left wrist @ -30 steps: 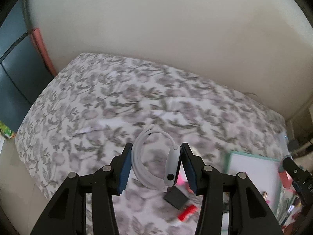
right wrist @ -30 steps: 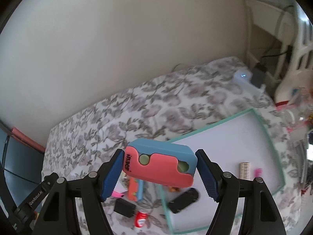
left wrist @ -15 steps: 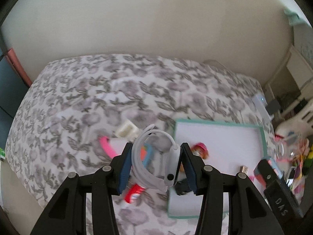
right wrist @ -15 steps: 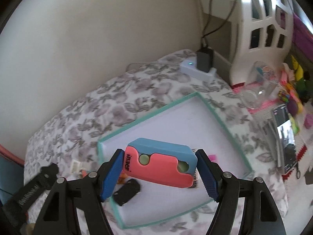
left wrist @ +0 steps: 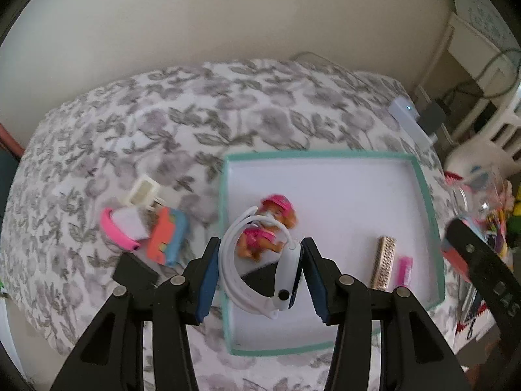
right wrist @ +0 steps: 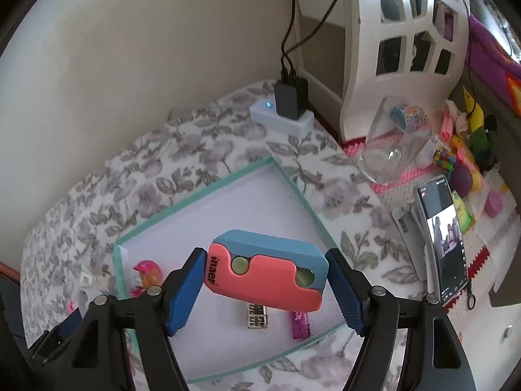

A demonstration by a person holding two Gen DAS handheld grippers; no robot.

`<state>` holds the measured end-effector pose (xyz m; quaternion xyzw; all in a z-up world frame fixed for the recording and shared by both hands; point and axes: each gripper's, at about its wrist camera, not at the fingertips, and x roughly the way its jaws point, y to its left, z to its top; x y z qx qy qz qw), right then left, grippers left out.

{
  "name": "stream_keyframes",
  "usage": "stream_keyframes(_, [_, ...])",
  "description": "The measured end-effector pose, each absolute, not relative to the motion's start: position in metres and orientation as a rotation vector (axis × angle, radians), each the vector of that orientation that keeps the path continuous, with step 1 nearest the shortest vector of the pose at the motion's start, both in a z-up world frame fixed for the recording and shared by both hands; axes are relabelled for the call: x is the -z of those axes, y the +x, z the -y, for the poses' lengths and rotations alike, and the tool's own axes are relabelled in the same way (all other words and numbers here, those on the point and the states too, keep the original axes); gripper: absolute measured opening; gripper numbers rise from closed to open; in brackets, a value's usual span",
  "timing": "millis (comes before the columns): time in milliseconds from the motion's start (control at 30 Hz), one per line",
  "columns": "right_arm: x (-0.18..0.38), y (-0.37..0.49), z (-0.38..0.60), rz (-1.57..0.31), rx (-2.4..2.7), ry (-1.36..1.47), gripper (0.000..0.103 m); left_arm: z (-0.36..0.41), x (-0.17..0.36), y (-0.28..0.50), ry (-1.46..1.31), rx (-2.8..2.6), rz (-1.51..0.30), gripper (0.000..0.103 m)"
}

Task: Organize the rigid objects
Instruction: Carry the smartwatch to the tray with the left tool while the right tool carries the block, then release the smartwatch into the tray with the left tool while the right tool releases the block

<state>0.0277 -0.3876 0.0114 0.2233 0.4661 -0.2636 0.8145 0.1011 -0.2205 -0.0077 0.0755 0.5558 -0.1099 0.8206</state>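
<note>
- Both grippers have swung in from over the bare floral bedspread (left wrist: 182, 120) and now hang, tilted steeply downward, above the teal-rimmed tray (left wrist: 420, 176); a second ago the tray sat only at the edge of each view.
- Left gripper (left wrist: 259, 278): its blue pads are closed on a white smartwatch (left wrist: 286, 280), one pad against the looped strap, the other against the watch body. The opening has not changed across the frames.
- Right gripper (right wrist: 265, 285): its jaws stand fairly wide and clamp the ends of a coral-and-blue plastic case (right wrist: 270, 272) with two green buttons. This grip too looks unchanged.
- Already lying in the tray: a pink-helmeted toy figure (left wrist: 270, 228), a gold studded bar (left wrist: 384, 265), a small pink piece (left wrist: 403, 268), and a dark object partly hidden behind the watch.
- Still out on the bedspread to the tray's left: a pink band (left wrist: 114, 231), an orange-and-blue toy (left wrist: 167, 236) and a cream plastic piece (left wrist: 141, 190).
- Reading of the change: the carry looks nearly done, and both items appear ready to be lowered and released into free tray space, the watch near the figure, the case toward the bar.
- Risk, as I judge it: the watch could land on the figure, and the two grippers work close together.
</note>
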Motion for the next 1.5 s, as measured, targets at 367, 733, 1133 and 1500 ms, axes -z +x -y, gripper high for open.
stream_keyframes(367, [0.031,0.034,0.387,-1.138,0.532,0.509,0.076,0.231,0.059,0.09,0.153,0.276,-1.367,0.051])
stream_keyframes(733, [0.055,0.038,0.383,-1.22,0.514,0.506,0.077,0.239,0.093,0.08,0.128,0.288,-1.483,0.051])
stream_keyframes(1133, [0.059,0.043,0.377,-1.241,0.491,0.488,0.077,0.234,0.099,0.081,0.126,0.261,-1.491,0.051])
stream_keyframes(1500, [0.059,0.044,0.376,-1.247,0.477,0.483,0.077,0.228,0.086,0.084,0.134,0.253,-1.46,0.055])
